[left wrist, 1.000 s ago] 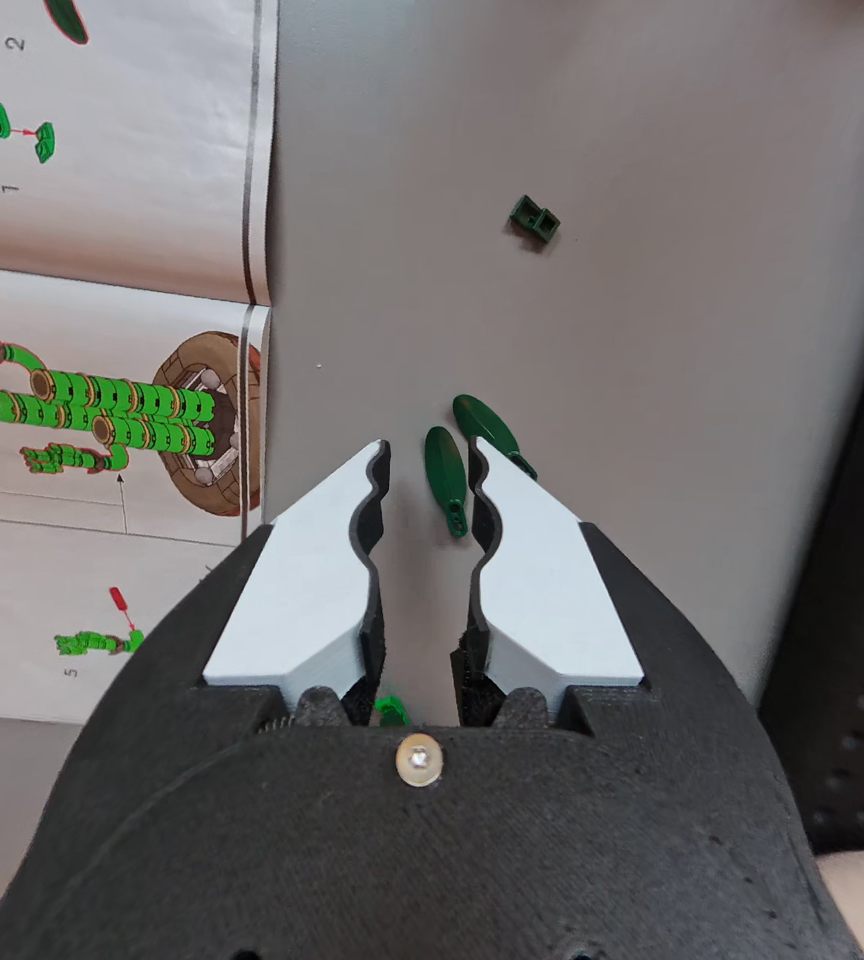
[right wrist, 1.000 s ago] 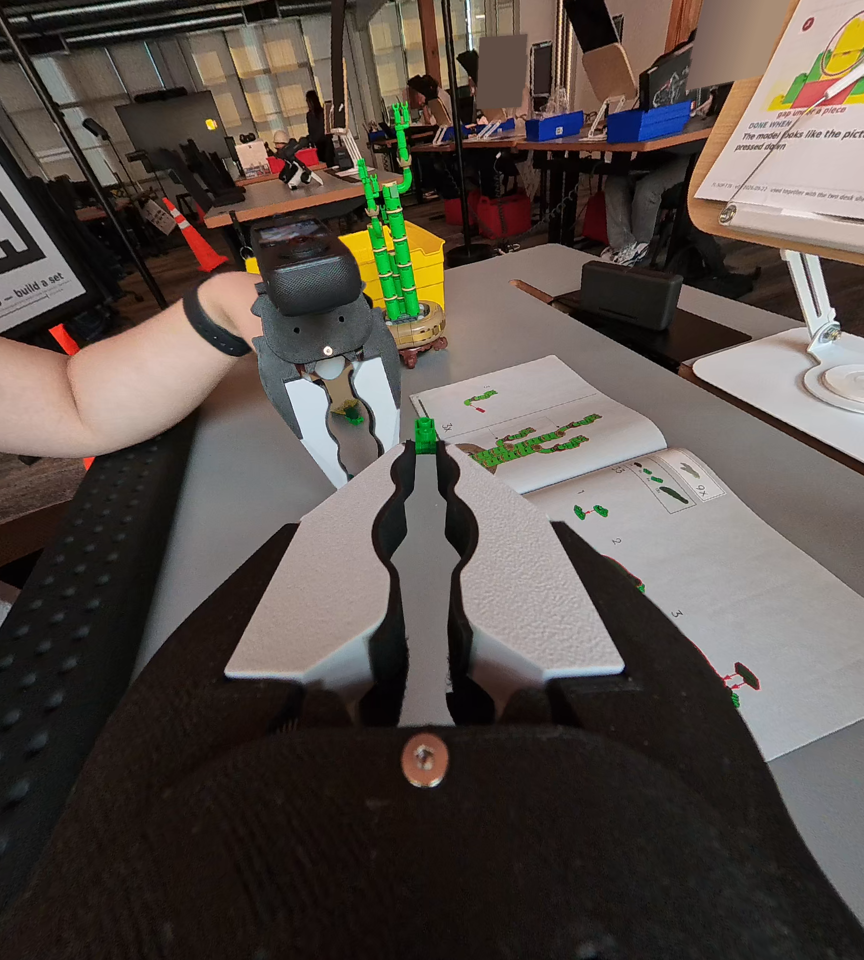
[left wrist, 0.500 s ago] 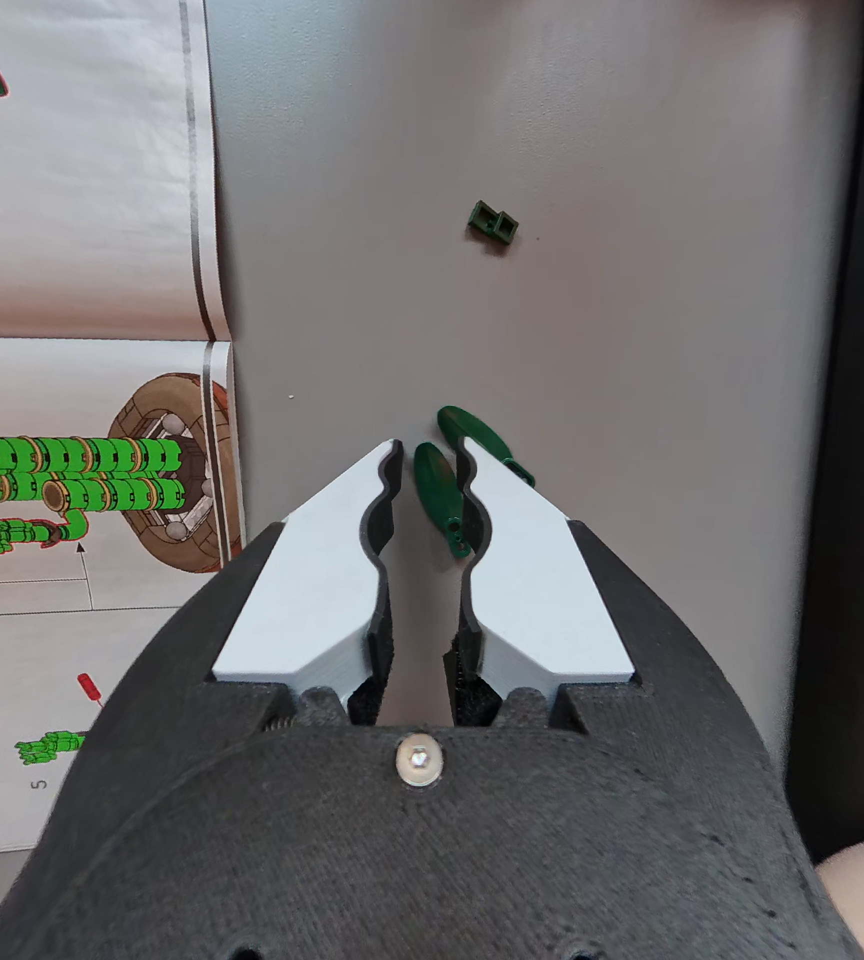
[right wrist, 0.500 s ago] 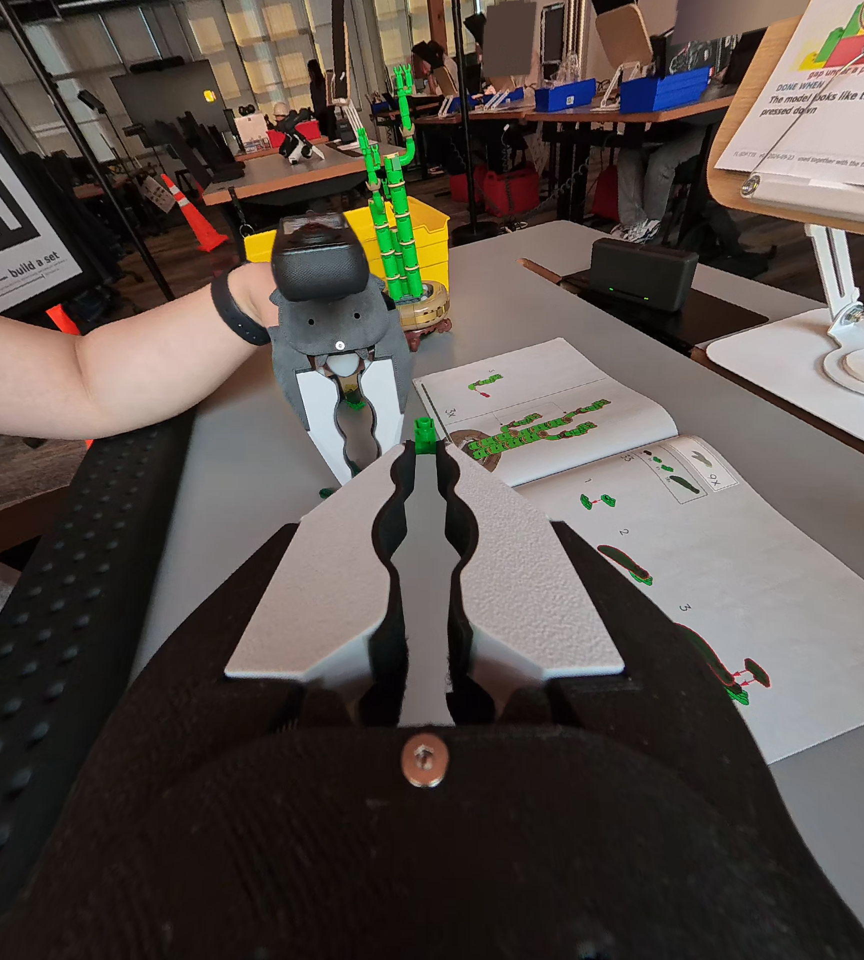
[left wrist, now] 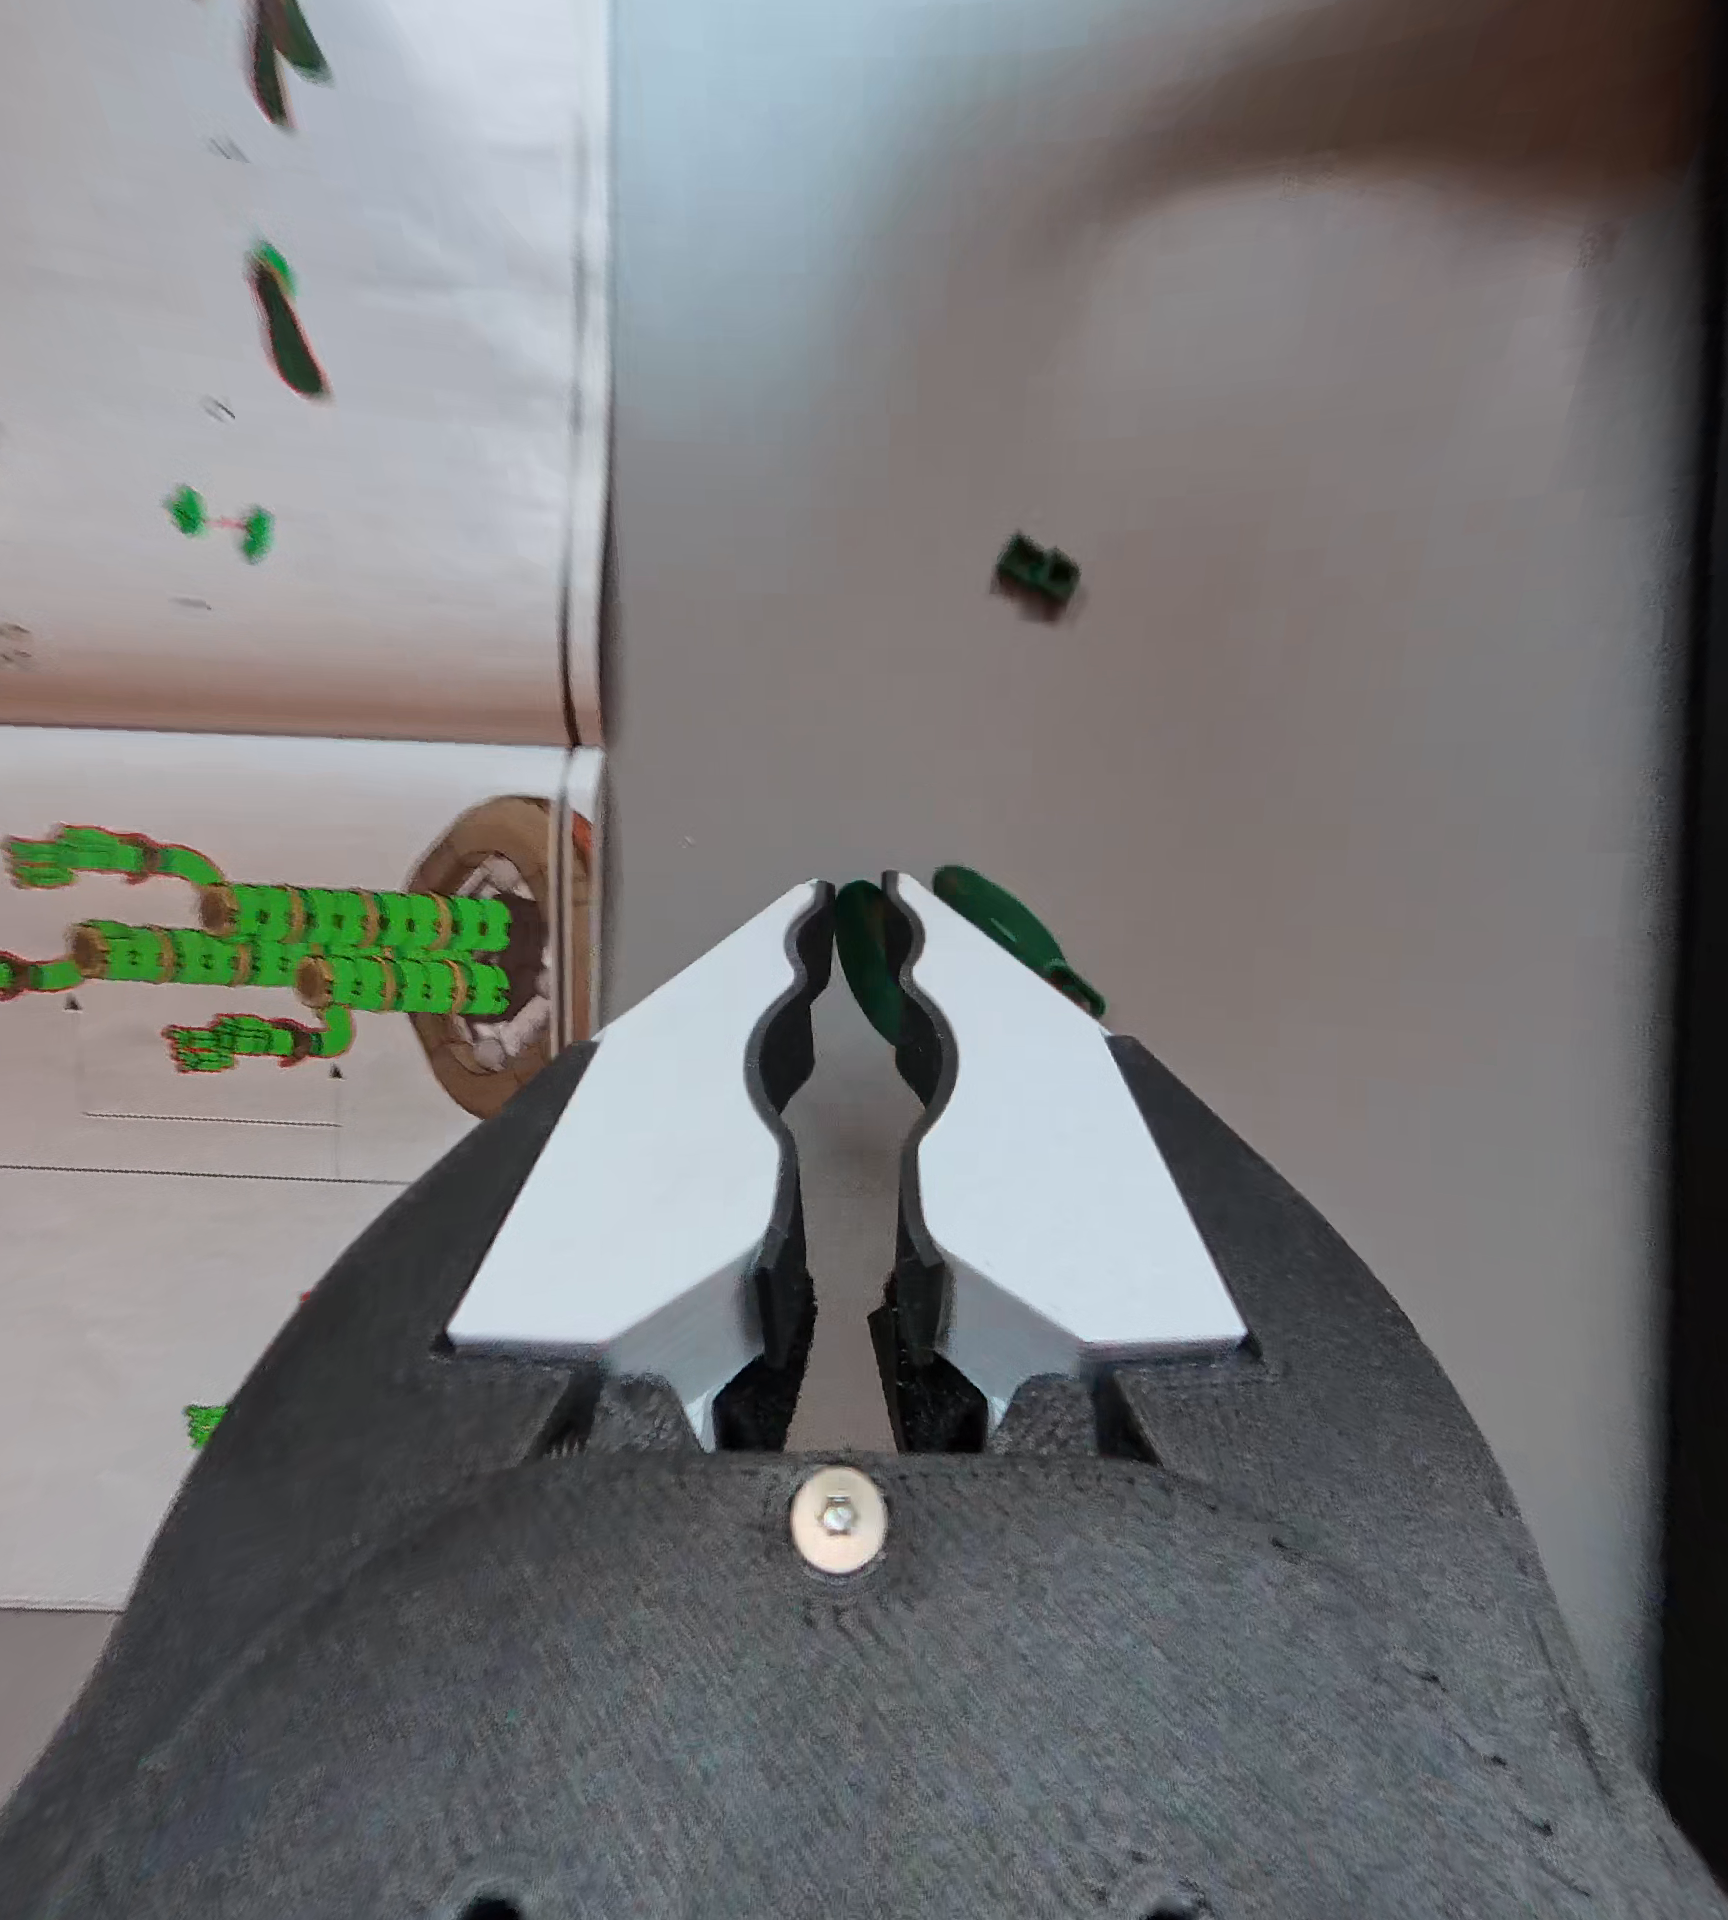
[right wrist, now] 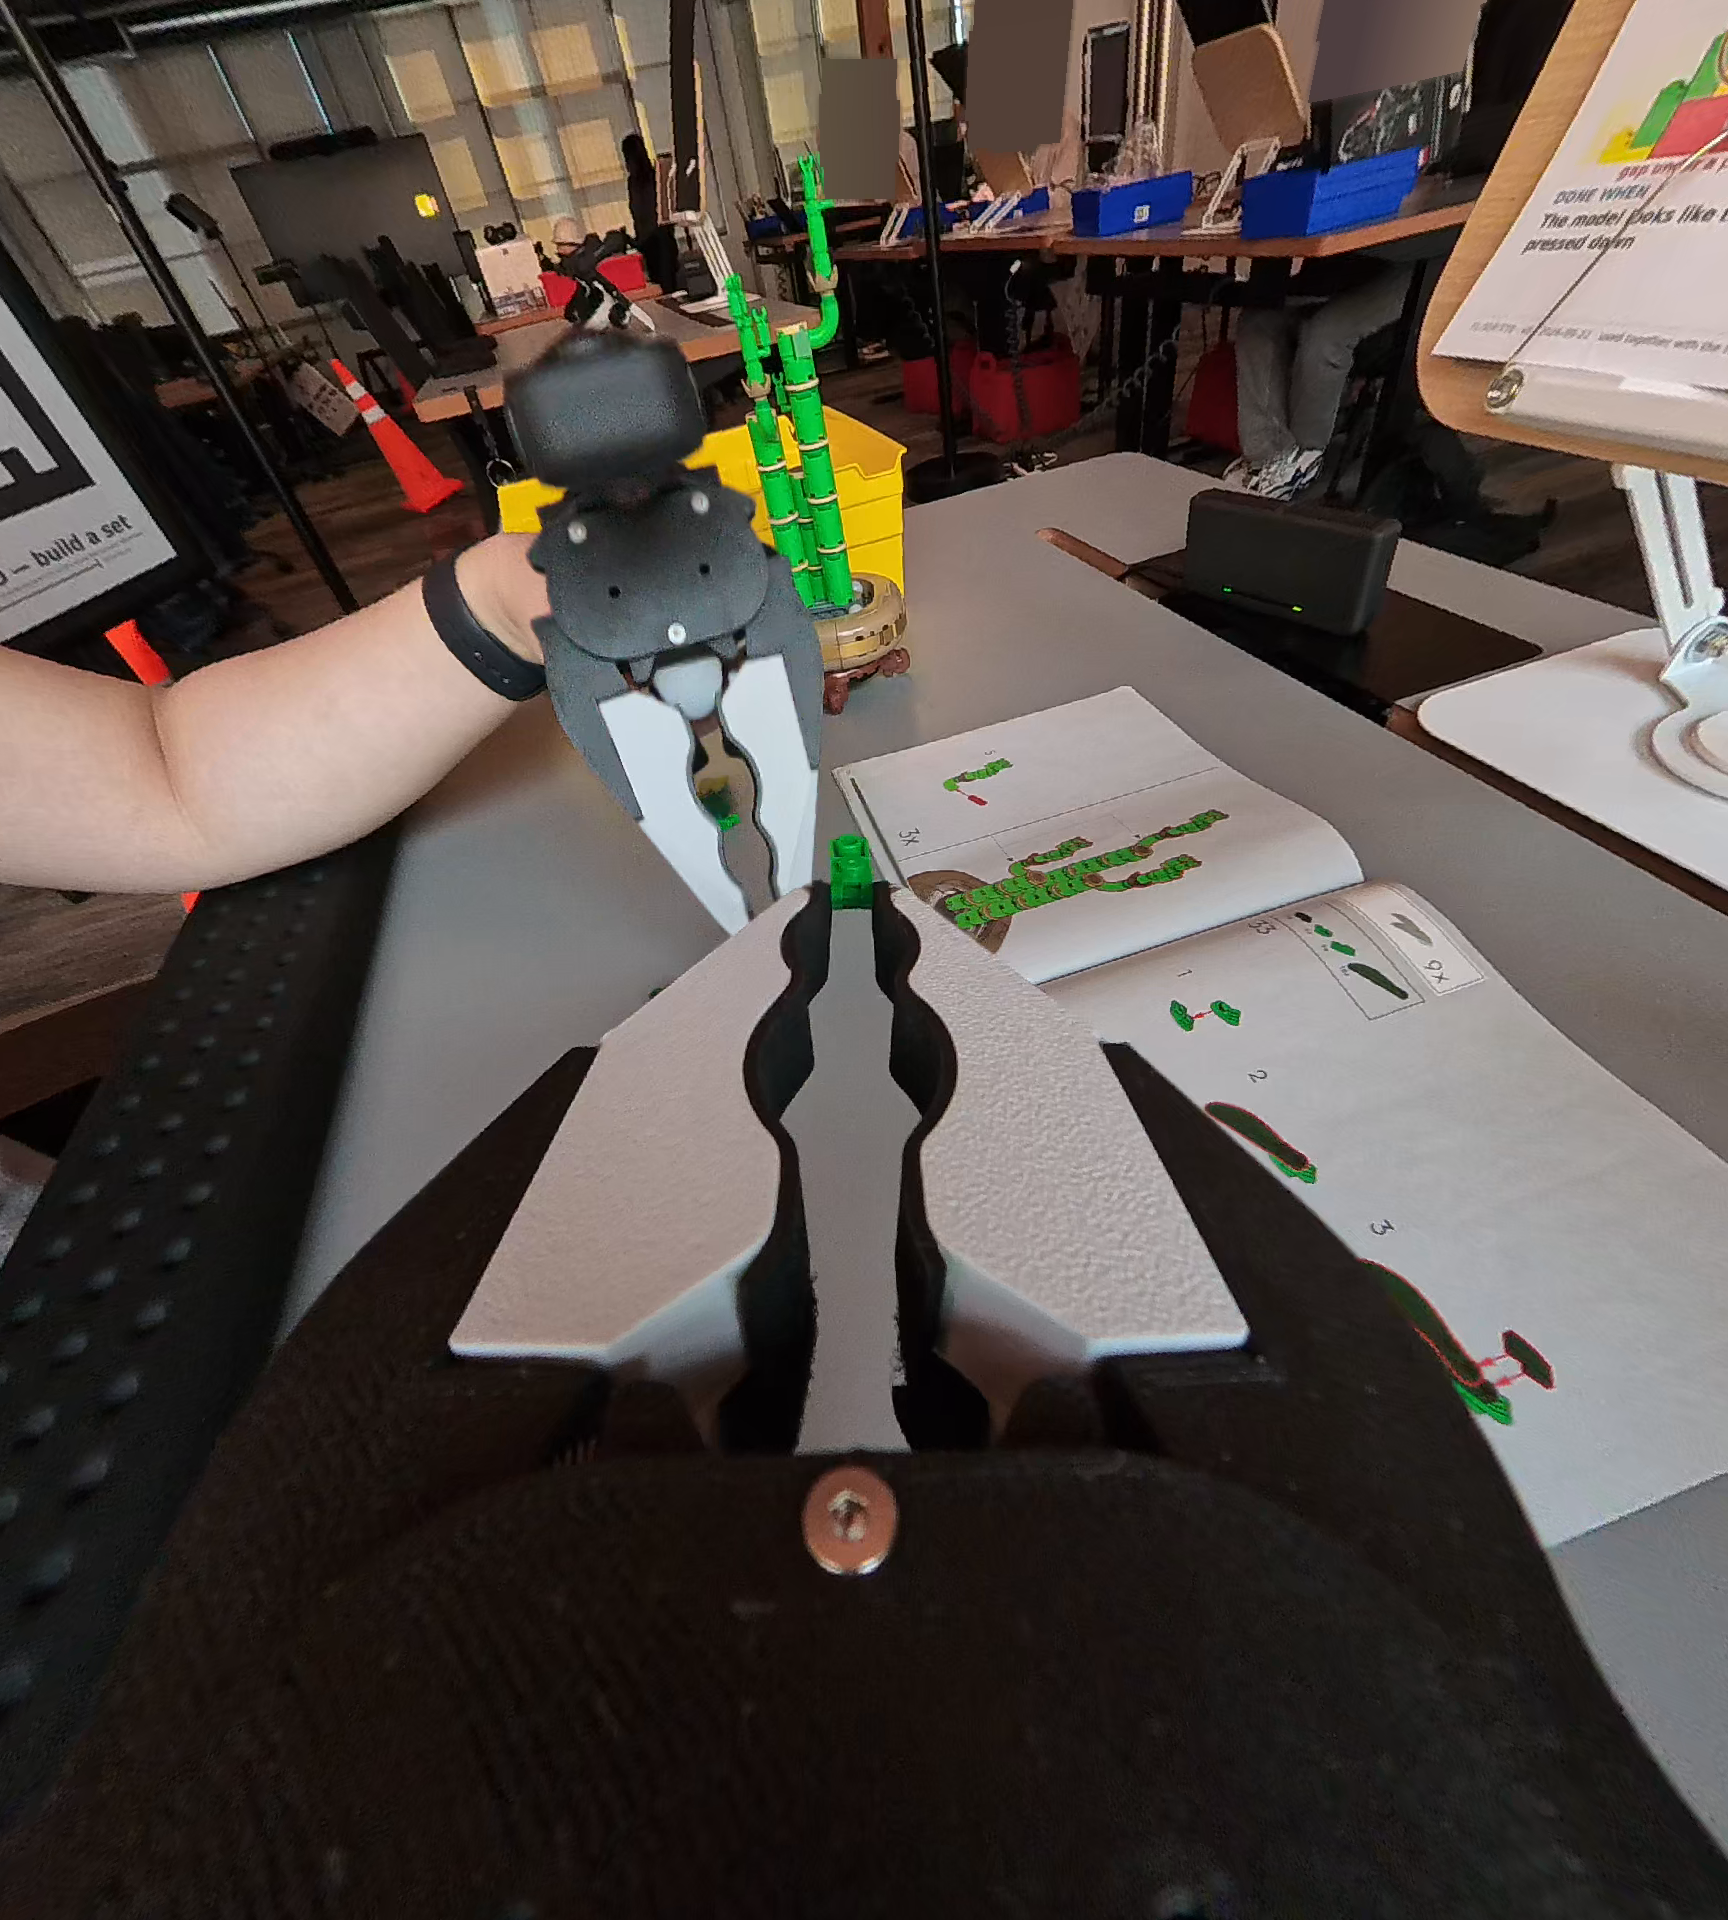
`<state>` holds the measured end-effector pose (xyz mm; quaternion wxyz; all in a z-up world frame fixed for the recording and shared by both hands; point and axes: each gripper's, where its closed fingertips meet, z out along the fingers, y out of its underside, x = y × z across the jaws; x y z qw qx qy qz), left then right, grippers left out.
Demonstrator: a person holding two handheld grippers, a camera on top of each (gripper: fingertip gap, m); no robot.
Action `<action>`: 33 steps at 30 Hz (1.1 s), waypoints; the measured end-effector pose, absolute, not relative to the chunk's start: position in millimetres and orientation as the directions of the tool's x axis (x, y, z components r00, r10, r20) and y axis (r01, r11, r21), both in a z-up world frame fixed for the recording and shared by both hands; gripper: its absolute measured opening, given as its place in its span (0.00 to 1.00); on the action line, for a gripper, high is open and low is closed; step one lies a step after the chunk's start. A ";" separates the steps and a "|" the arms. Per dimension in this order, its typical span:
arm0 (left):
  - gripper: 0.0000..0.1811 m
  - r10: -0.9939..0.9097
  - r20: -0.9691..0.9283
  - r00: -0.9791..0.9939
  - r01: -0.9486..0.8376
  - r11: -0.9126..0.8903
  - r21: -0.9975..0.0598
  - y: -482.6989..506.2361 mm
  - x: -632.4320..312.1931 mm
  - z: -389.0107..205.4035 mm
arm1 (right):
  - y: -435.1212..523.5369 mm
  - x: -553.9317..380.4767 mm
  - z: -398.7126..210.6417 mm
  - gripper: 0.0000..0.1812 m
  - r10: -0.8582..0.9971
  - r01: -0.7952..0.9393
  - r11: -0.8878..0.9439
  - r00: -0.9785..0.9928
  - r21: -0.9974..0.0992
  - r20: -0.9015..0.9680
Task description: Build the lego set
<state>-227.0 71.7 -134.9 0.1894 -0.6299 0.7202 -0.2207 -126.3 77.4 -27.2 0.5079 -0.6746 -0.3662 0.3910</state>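
A dark green leaf piece (left wrist: 865, 961) is pinched between the tips of the left claw (left wrist: 858, 904), flat sides against the pads, with its blade showing in the narrow gap. From its look it is judged to be a thin, light, stiff plastic part with smooth faces, likely to slip or twist if gripped by the blade alone; a firmer hold would probably be had near the stem end, where the connector sits. Whether it is lifted clear of the desk (left wrist: 1255, 416) cannot be told.

Just beside this leaf, on its right, a second dark green leaf (left wrist: 1005, 930) is seen lying on the desk, partly hidden by the claw's finger. Farther beyond the leaf, well apart, a small dark green brick (left wrist: 1036, 574) lies alone. To the left of the leaf the open instruction booklet (left wrist: 247, 1247) is spread.

The right claw (right wrist: 849, 899) is closed on a small bright green stud piece (right wrist: 848, 871), held upright at its tips, near the left claw. Behind, the partly built bamboo model (right wrist: 803, 488) stands on its tan round base.
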 end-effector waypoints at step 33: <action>0.00 -0.982 0.118 0.146 0.166 -0.093 -0.982 95.8 -195.7 60.6 | 56.4 -193.8 -18.3 0.03 0.822 -0.071 -0.555 0.105 -0.829 -0.559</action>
